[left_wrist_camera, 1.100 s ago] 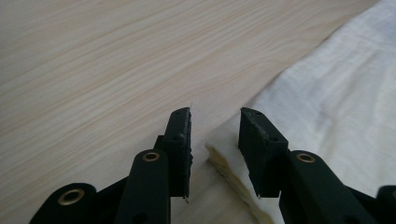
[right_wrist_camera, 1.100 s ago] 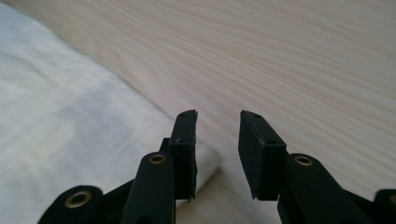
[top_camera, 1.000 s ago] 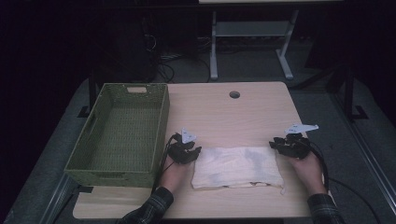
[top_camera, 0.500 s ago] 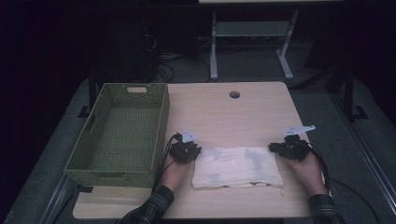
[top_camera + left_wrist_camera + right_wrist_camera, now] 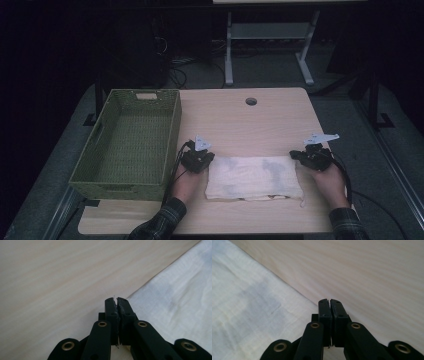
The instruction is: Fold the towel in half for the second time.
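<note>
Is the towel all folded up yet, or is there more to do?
Partly, it seems. The white towel already lies as a folded rectangle on the table. Both the left gripper and the right gripper sit shut at its far corners; whether they pinch cloth is unclear. The green basket holds nothing, so putting it away looks left.

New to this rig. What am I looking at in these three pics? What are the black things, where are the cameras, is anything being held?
No robot here: a person holds a pair of black two-jaw tongs in each hand. The high view looks down on a wooden table from above the person's side. The left tongs and right tongs sit at the far corners of a folded white cloth. A green woven basket, apparently empty, stands to the left. The other two pictures come from cameras riding on each pair of tongs, looking along the jaws. Both pairs look closed at the cloth's edge; whether cloth is pinched is hard to tell.
</note>
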`<state>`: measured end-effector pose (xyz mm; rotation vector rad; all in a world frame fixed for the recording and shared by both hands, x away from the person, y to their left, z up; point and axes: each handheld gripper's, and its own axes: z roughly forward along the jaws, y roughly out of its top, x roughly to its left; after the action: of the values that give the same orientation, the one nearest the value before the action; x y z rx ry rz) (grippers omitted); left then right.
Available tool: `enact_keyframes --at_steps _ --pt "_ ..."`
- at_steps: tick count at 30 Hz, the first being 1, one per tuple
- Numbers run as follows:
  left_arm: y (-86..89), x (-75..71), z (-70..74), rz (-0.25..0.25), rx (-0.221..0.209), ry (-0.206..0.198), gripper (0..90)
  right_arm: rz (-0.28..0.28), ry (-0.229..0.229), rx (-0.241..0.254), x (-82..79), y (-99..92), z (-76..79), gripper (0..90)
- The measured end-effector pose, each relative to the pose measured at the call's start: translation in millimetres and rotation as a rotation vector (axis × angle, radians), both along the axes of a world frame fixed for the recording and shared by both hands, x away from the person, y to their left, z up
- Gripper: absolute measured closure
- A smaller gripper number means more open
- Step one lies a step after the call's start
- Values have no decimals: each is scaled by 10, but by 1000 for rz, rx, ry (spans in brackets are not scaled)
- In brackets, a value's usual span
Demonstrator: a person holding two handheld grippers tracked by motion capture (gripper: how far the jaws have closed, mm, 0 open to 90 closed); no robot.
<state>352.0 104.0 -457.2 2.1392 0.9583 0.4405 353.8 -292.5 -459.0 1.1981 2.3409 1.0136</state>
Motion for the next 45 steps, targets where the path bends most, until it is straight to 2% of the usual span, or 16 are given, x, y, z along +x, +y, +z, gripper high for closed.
enact_keyframes --at_steps 1,6,10,15,19,21,24,28,34,36,41,45 --pt "7 11 96 14 -25 -38 879 -3 -18 10 2 -16 41 878" --pt "28 62 278 38 -53 -113 878 -23 -81 48 75 -71 247 877" --pt "53 53 345 43 -50 -148 877 -20 -115 58 97 -50 340 878" --pt "52 -38 333 27 -43 -139 877 -2 -118 45 11 -27 325 878" --pt "65 -172 326 -8 -54 -108 877 13 -107 47 -172 -65 280 878" --pt "67 -205 324 -14 -51 -94 877 17 -107 45 -199 -71 277 879" --pt "52 -311 316 -17 -44 -67 877 30 -97 44 -340 -86 244 878" --pt "42 -418 313 -18 -34 -51 877 44 -86 42 -449 -112 195 878" --pt "36 -555 262 -28 -16 -31 877 54 -77 44 -541 -127 154 877" --pt "38 -583 240 -30 -2 -25 876 60 -66 39 -562 -117 143 876" --pt "56 -631 184 -40 -2 6 874 73 -42 31 -617 -87 92 874" --pt "77 -678 171 -58 15 23 871 83 -39 26 -656 -85 87 871"
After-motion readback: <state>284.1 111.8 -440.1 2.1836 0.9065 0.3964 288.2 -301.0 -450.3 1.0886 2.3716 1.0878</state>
